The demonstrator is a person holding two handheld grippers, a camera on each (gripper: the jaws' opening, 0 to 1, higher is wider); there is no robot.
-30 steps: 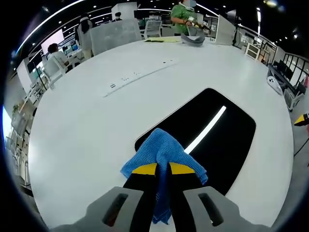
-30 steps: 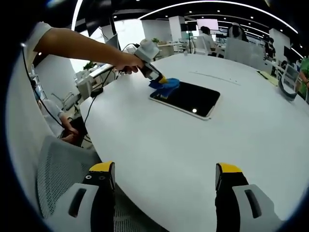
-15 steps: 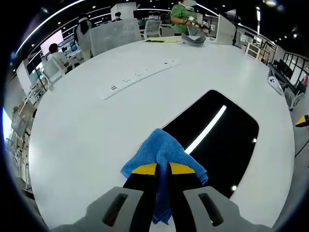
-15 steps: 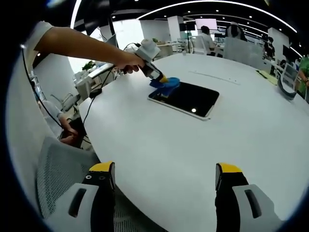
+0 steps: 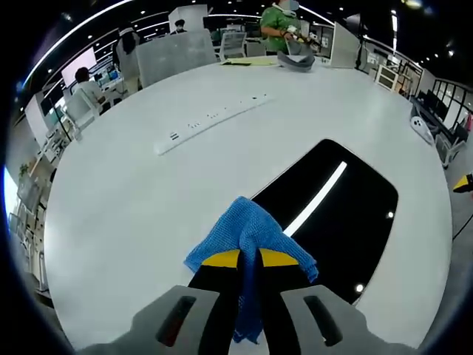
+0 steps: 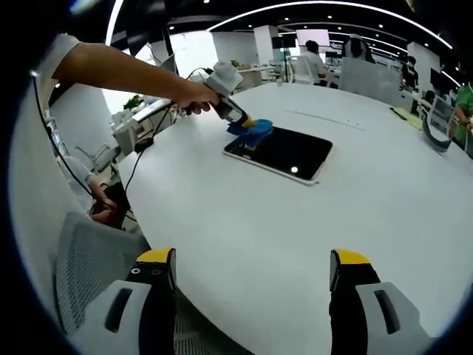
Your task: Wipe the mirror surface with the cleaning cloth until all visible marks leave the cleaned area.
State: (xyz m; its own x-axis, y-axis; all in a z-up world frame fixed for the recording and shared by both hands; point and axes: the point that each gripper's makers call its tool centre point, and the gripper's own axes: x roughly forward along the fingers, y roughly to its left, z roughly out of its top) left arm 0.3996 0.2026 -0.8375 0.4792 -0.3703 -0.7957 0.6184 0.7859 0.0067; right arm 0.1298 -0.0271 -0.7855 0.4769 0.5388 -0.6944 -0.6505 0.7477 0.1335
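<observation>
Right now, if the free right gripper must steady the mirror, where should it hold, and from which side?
Probably the long edge nearest the right gripper: the mirror lies flat, that edge is bare, and the blue cloth and left gripper occupy the far corner.

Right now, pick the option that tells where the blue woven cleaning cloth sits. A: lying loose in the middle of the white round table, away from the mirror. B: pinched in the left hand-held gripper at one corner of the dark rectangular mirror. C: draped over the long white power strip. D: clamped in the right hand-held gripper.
B: the blue woven cleaning cloth is pinched in the left hand-held gripper, at a corner of the dark rectangular mirror.
</observation>
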